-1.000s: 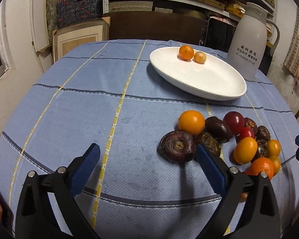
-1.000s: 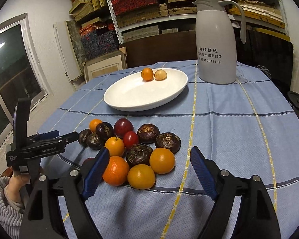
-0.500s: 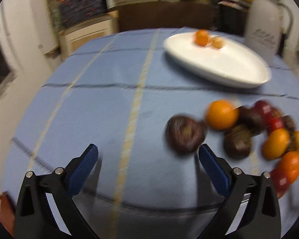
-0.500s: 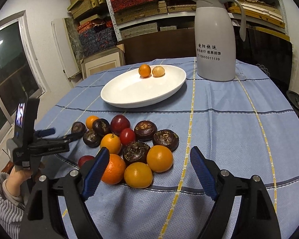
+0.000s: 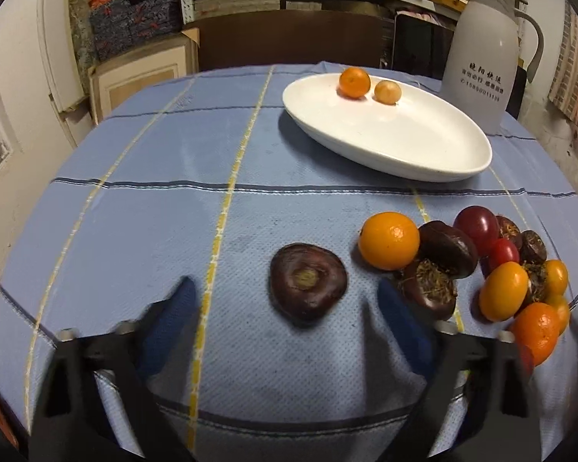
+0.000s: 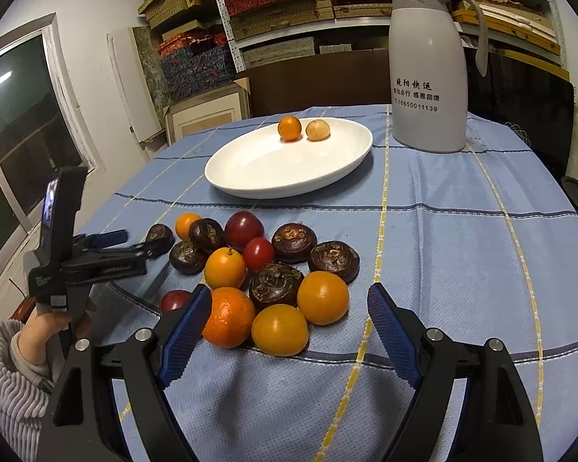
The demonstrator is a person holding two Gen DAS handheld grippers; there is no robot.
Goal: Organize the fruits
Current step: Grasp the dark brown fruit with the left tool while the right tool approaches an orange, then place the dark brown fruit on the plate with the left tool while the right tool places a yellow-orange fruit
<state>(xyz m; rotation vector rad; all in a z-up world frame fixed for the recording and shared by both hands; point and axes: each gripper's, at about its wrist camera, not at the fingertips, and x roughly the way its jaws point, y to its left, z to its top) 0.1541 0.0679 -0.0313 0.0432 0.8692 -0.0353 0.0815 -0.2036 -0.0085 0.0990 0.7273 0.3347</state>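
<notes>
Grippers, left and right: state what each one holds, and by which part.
Nothing. The left gripper is open around a dark water chestnut; the right gripper is open, empty.

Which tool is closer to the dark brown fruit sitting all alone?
Left. The left tool is open right around the lone dark fruit; the right tool hovers open over the pile's oranges.

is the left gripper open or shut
Open: the left gripper has its blue fingers spread wide either side of a dark water chestnut, not touching it.
</notes>
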